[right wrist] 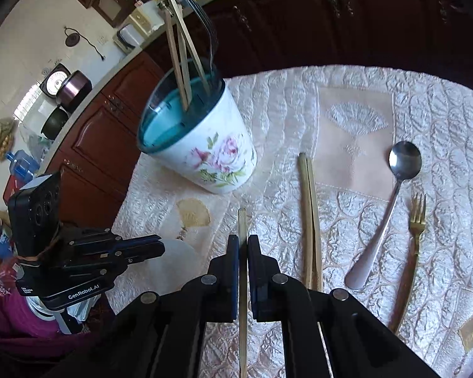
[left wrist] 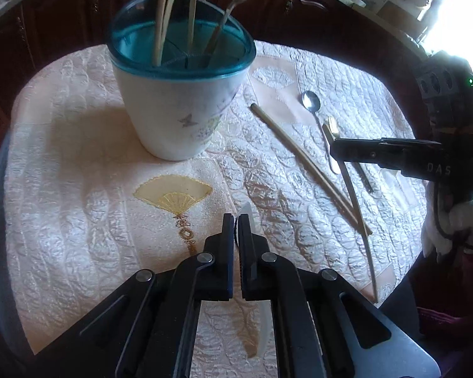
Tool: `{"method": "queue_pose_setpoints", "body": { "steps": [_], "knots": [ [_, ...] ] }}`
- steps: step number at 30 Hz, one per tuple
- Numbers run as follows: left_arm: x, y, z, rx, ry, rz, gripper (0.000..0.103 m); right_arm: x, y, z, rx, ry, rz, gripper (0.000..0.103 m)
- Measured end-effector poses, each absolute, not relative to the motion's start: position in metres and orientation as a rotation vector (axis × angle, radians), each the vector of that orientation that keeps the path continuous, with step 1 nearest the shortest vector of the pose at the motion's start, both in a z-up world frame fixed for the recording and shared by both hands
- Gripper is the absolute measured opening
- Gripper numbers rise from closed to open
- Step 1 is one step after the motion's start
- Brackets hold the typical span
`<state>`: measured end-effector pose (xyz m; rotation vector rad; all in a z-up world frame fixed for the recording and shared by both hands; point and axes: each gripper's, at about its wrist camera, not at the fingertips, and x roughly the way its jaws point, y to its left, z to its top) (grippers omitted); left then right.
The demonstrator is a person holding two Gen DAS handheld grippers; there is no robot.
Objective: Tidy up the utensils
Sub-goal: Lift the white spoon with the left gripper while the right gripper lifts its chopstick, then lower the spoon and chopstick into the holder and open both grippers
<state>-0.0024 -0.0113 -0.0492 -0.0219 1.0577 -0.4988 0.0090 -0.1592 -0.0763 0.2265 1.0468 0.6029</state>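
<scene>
I cannot identify the pale white flat utensil [left wrist: 248, 212] between my left gripper's [left wrist: 236, 220] fingers — its lower part is hidden behind them.

Quilted pink tablecloth [left wrist: 78, 163], dark wooden cabinets [right wrist: 299, 15] behind

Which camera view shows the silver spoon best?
The right wrist view: the silver spoon lies there large and whole, bowl to handle, beside the gold fork. In the left wrist view it is small and far, its handle partly hidden by the right gripper.
</scene>
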Motion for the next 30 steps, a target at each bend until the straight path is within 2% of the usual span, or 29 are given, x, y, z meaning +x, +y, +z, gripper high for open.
{"method": "queue_pose_setpoints", "body": {
  "steps": [30],
  "knots": [
    [-0.012, 0.043, 0.049, -0.191, 0.826, -0.452, 0.001, -0.011, -0.169, 0.036, 0.251, 0.800, 0.653, 0.005]
  ]
}}
